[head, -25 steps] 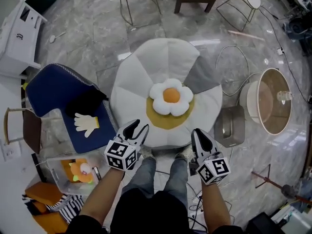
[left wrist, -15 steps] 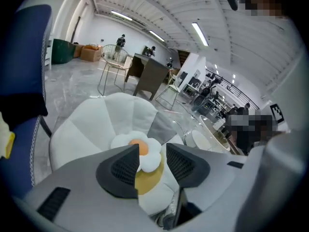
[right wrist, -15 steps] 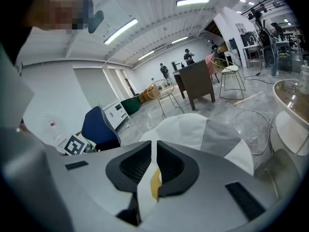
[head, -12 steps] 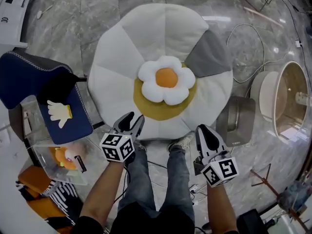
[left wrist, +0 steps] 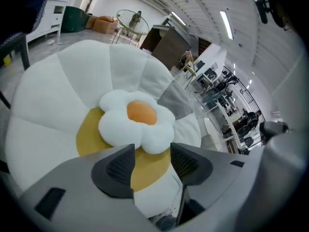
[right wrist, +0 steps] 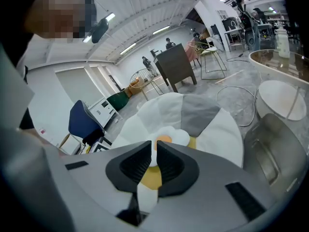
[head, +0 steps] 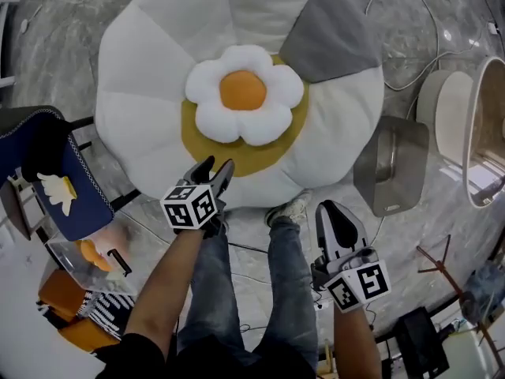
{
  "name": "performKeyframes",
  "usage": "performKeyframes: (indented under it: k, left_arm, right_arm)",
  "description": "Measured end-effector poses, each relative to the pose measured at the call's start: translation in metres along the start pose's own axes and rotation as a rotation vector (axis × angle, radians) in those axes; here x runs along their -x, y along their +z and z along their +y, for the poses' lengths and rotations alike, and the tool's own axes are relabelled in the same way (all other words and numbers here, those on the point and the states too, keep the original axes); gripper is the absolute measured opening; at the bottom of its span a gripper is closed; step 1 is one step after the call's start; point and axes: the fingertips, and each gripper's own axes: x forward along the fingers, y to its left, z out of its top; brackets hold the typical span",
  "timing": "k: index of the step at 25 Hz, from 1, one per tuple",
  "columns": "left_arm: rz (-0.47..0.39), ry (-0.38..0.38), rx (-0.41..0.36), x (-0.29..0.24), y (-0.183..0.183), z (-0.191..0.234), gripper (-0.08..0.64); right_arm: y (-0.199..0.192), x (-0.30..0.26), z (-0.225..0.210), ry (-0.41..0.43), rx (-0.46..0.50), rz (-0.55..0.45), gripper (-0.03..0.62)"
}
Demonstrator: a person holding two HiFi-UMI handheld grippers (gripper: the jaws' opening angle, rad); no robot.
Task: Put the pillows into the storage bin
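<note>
A flower pillow [head: 245, 93] with white petals and an orange centre lies on top of a big round white, grey and yellow floor cushion [head: 150, 69]. My left gripper [head: 217, 166] hovers at the cushion's near edge, its jaws opening with nothing between them. In the left gripper view the flower pillow [left wrist: 137, 117] sits just beyond the gripper [left wrist: 152, 158]. My right gripper [head: 330, 212] hangs lower right, shut and empty, pointing at the pillow [right wrist: 166, 139]. A clear storage bin [head: 75, 263] with an orange plush stands at lower left.
A dark blue chair [head: 75, 200] with a hand-shaped pillow [head: 55, 188] stands left, beside the bin. A grey metal box [head: 390, 164] and a round white tub [head: 450, 109] stand right of the cushion. Cables [head: 410, 22] trail on the marble floor. The person's legs [head: 237, 275] are below.
The view has closed in on the cushion. My left gripper has moved forward to the cushion's edge and its jaws have spread. The right gripper has stayed low and shut.
</note>
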Motion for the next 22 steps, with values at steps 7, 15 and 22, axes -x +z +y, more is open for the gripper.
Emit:
performKeyframes:
  k: [7, 15, 22]
  left_arm:
    - [0.023, -0.082, 0.221, -0.062, -0.027, -0.007, 0.249]
    - [-0.028, -0.143, 0.356, -0.112, -0.028, -0.008, 0.293]
    - [-0.086, -0.185, 0.46, -0.129, -0.024, -0.005, 0.31]
  right_arm:
    - [-0.016, -0.009, -0.029, -0.026, -0.038, -0.014, 0.051]
    - [-0.021, -0.008, -0.047, -0.036, -0.098, -0.06, 0.051]
    - [-0.042, -0.011, -0.053, -0.044, -0.127, -0.053, 0.051]
